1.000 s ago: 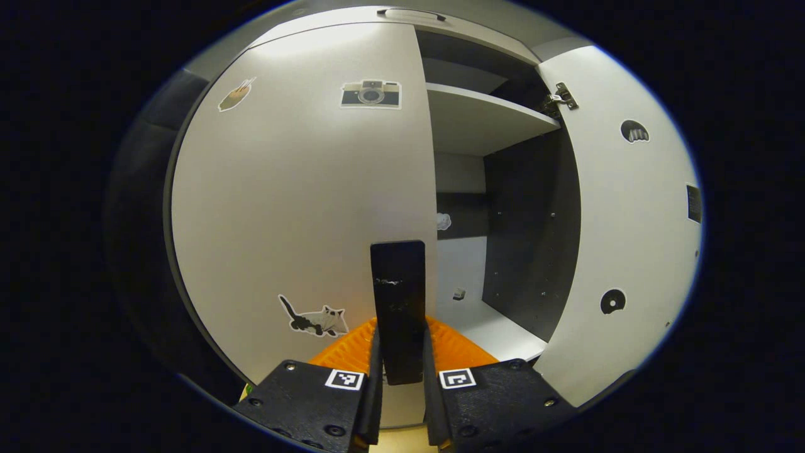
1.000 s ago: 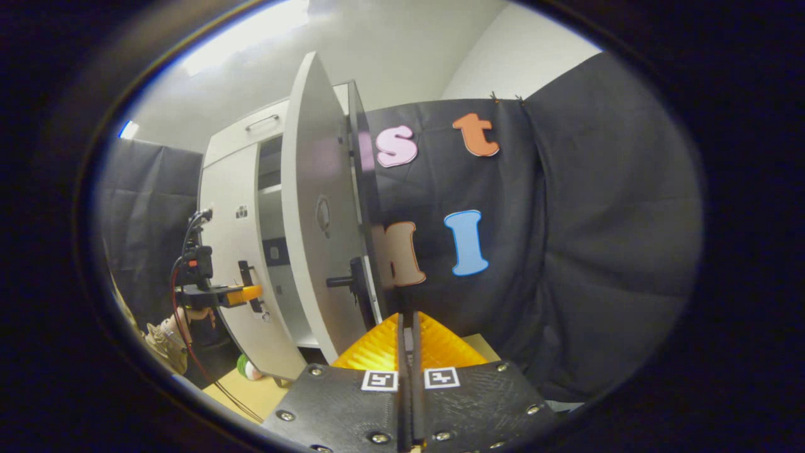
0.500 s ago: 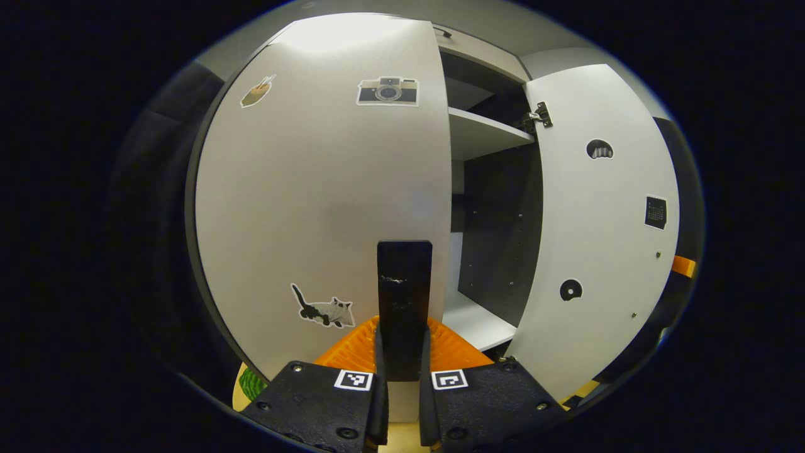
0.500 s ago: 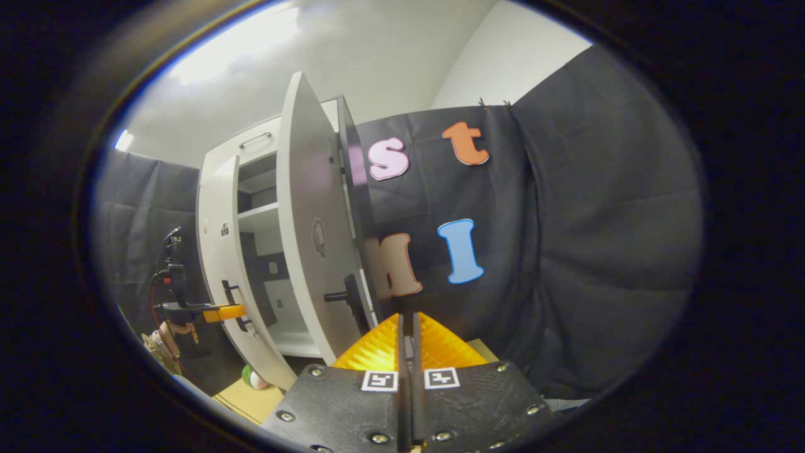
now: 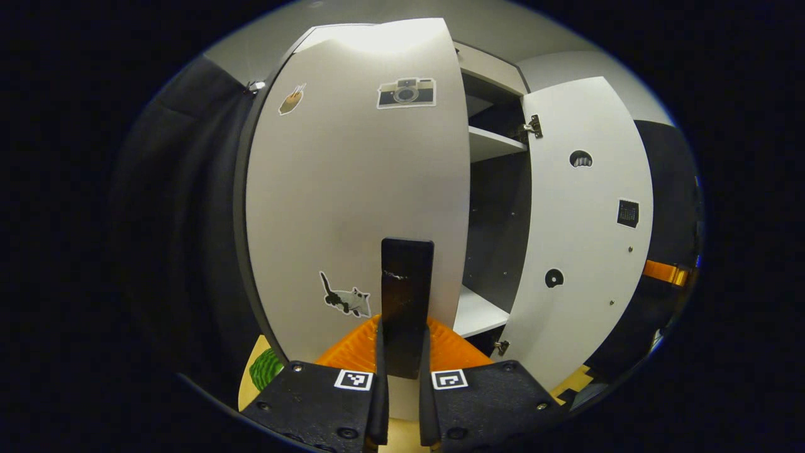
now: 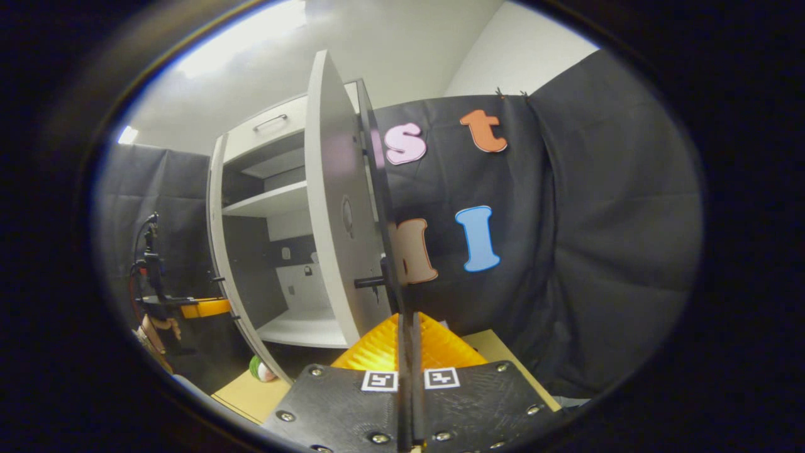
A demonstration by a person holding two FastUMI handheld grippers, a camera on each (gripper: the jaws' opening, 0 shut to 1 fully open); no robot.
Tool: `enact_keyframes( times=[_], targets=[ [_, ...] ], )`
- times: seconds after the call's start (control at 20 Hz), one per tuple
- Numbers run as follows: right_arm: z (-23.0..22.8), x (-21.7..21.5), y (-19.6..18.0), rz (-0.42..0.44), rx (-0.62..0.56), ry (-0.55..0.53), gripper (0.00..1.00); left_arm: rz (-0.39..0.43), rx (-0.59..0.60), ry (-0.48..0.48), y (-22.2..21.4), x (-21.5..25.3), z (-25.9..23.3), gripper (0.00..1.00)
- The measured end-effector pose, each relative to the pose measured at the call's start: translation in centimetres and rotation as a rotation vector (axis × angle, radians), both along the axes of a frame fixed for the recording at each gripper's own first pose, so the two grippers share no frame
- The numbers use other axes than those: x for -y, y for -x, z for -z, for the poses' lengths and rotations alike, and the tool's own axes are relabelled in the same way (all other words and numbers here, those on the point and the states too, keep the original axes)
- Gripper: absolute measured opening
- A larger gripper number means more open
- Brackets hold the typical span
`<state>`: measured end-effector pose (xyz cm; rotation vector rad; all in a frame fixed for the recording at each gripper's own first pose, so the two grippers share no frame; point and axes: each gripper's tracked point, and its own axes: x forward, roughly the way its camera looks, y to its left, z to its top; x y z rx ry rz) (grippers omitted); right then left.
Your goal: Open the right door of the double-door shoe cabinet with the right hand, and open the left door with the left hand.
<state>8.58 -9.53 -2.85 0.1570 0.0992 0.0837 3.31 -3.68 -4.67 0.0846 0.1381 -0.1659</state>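
Left door point(image 5: 352, 189) blocks most of cabinet interior from my left gripper view, just a sliver of shelf point(image 5: 494, 143) visible past its edge. Handle point(image 5: 406, 296) base hidden between fingers. Green thing point(image 5: 266, 370) by door's bottom corner half cut off, can't tell what. In right gripper view, right door's point(image 6: 336, 207) handle point(image 6: 385, 282) edge-on, contact with fingers unclear to me.
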Motion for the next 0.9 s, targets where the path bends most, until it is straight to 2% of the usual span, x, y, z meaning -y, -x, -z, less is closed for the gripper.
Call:
enact_keyframes(
  times=[0.5,0.9],
  targets=[
    [1.8,-0.6,1.4,0.027,-0.050,0.064,0.01,-0.050,0.009,-0.017,3.9,-3.3,-0.5,0.21],
    [3.2,-2.5,1.8,0.016,-0.087,0.099,0.01,-0.129,0.031,-0.035,6.3,-6.7,-1.1,0.19]
  ],
)
